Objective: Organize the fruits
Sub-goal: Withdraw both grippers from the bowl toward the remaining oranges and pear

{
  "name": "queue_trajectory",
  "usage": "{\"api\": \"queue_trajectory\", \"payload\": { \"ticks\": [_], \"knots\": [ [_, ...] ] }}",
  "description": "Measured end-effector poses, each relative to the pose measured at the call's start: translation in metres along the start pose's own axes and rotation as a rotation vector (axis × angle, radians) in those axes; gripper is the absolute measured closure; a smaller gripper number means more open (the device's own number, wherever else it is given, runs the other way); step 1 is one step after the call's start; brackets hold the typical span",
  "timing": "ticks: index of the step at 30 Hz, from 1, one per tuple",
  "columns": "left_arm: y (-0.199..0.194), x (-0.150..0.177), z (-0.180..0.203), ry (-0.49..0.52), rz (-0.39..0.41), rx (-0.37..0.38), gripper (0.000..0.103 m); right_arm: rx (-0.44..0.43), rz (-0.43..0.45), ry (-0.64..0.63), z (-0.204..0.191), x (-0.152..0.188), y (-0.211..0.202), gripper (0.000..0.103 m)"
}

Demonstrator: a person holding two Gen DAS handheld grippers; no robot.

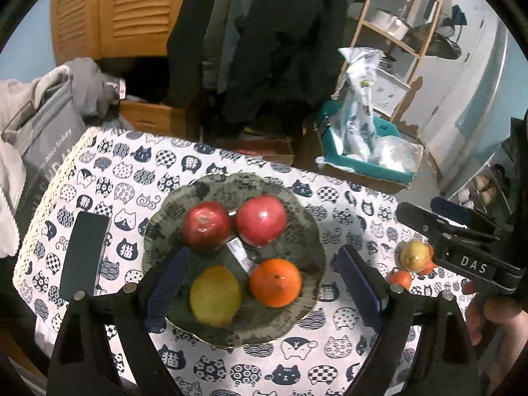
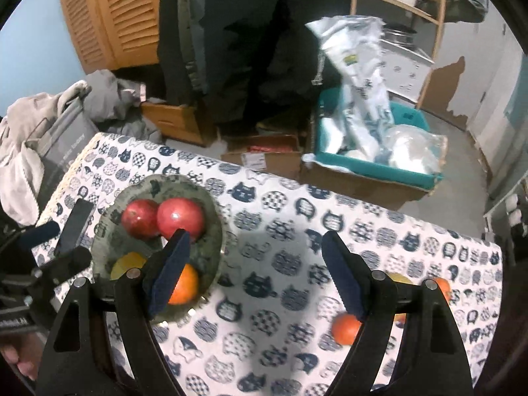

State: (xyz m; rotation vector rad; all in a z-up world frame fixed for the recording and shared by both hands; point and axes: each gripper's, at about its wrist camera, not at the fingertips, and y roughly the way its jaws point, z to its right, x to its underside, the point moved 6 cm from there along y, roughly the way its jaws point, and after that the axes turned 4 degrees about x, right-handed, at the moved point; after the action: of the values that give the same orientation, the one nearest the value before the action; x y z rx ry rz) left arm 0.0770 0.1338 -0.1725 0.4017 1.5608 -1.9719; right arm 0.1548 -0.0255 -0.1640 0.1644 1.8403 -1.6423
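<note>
Fruit bowl (image 1: 307,231) sits mid-table on the cat-print cloth (image 1: 346,336), already holding four pieces: two red apples (image 1: 206,226), a lemon (image 1: 216,295) and an orange (image 1: 275,282). A small white label or tag (image 1: 241,254) lies between them. So the job looks well over halfway done.

What's left: a loose cluster out on the cloth, well apart from the bowl on its right side. That's a yellow-green fruit (image 1: 414,255) plus small oranges (image 1: 399,279) beside it; count is probably three or four, hard to tell because the right tool blocks part of it in both views.

Left gripper (image 1: 260,283) hangs over the bowl, fingers spread wide, nothing in them. Right gripper (image 2: 260,274) is above bare cloth between bowl and loose fruit, fingers also spread wide and empty; one small orange (image 2: 345,328) sits just beside its right finger.

Dark phone (image 1: 85,255) lies flat left of the bowl, not part of the job.
</note>
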Motion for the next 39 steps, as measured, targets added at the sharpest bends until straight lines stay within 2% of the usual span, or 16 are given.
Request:
{"api": "queue_trajectory", "payload": {
  "ticks": [5, 11, 17, 27, 39],
  "knots": [
    [-0.011, 0.000, 0.023, 0.031, 0.021, 0.018, 0.010, 0.025, 0.022, 0.029, 0.029, 0.012, -0.024, 0.018],
    [-0.019, 0.002, 0.052, 0.082, 0.037, 0.033, 0.004, 0.061, 0.036, 0.060, 0.064, 0.030, -0.048, 0.017],
    [-0.020, 0.005, 0.080, 0.125, 0.033, 0.049, 0.003, 0.102, 0.033, 0.090, 0.099, 0.049, -0.065, 0.017],
    [-0.002, 0.015, 0.125, 0.197, -0.011, 0.064, 0.003, 0.165, 0.027, 0.166, 0.160, 0.079, -0.086, 0.017],
    [0.034, 0.027, 0.171, 0.274, -0.075, 0.076, 0.003, 0.204, -0.009, 0.253, 0.213, 0.111, -0.086, 0.016]
  ]
}}
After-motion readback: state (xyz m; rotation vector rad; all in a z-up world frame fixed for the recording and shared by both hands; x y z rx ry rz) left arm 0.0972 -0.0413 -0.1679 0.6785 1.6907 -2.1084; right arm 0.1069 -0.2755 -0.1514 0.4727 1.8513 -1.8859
